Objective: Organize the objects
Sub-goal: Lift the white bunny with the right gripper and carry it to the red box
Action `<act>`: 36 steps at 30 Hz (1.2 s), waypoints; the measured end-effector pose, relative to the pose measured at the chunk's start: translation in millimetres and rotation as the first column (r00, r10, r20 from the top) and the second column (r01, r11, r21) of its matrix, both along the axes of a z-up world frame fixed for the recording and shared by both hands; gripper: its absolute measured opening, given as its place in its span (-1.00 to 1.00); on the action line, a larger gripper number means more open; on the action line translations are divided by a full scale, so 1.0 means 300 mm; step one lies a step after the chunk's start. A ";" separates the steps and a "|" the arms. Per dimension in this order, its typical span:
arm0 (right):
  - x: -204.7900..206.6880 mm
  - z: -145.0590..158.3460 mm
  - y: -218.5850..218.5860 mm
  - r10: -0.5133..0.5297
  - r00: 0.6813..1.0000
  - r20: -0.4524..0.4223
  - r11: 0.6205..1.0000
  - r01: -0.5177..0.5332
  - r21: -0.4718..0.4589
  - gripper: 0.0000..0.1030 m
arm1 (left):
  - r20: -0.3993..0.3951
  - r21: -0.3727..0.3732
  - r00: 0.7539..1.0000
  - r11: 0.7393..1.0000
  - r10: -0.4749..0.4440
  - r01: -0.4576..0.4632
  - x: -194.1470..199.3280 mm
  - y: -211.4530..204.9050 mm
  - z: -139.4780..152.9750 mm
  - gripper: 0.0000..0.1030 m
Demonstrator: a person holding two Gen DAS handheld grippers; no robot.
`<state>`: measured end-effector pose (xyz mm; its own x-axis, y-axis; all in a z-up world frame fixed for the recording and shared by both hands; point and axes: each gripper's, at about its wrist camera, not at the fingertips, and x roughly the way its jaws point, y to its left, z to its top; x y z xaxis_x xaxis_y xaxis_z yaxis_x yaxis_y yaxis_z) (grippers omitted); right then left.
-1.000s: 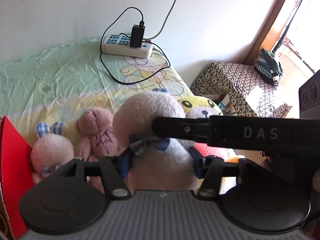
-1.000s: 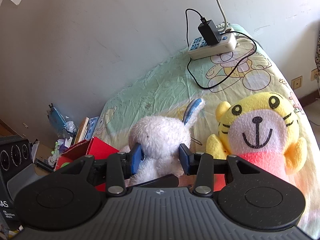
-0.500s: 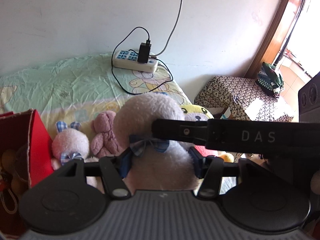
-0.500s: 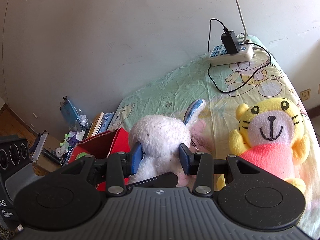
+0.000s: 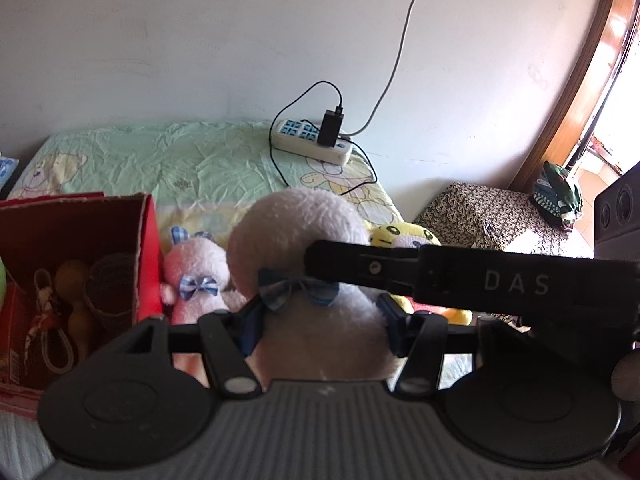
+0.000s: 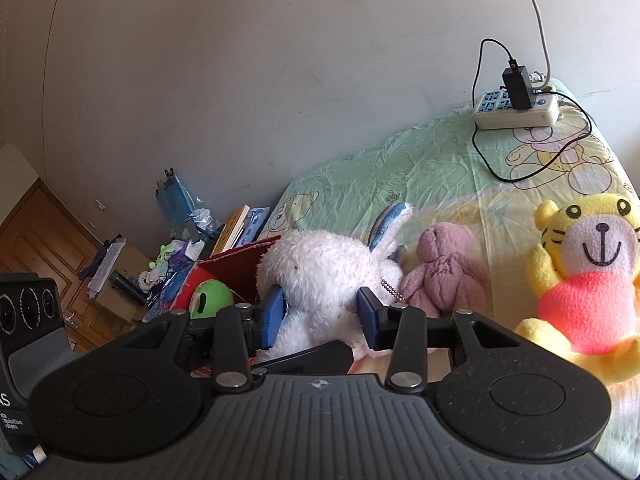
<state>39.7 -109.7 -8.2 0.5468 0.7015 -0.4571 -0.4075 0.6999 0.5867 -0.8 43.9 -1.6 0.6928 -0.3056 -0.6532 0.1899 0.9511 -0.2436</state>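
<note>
My left gripper point(image 5: 318, 326) is shut on a big white plush with a blue checked bow point(image 5: 296, 236), held above the bed. My right gripper point(image 6: 320, 316) is shut on a white plush rabbit with a blue-striped ear point(image 6: 324, 276), also lifted. A red cardboard box point(image 5: 80, 256) stands at the left; in the right wrist view its flap point(image 6: 236, 264) shows behind the rabbit. A small pink rabbit with a checked bow point(image 5: 196, 272), a mauve teddy point(image 6: 440, 276) and a yellow tiger plush in a pink shirt point(image 6: 588, 272) lie on the bed.
A white power strip point(image 5: 316, 146) with a black charger and cables lies at the bed's far end by the wall. A patterned stool point(image 5: 488, 216) stands right of the bed. Books and clutter point(image 6: 236, 228) sit on the floor left of the bed. A green toy point(image 6: 210, 298) sits in the box.
Both grippers have risen and pulled back with their plush toys. The red box has come further into view at the left. The mauve teddy now shows on the bed in the right wrist view.
</note>
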 end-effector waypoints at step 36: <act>0.068 -0.054 0.625 0.002 0.999 -0.051 0.995 -0.007 -0.098 -0.17 | -0.065 0.032 0.997 0.999 0.030 -0.028 0.082 0.611 -0.059 0.11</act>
<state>60.2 77.7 -24.3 0.5178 0.6546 -0.5508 -0.3824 0.7531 0.5354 23.9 227.1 -19.3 0.6562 -0.2651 -0.7065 0.1469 0.9632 -0.2250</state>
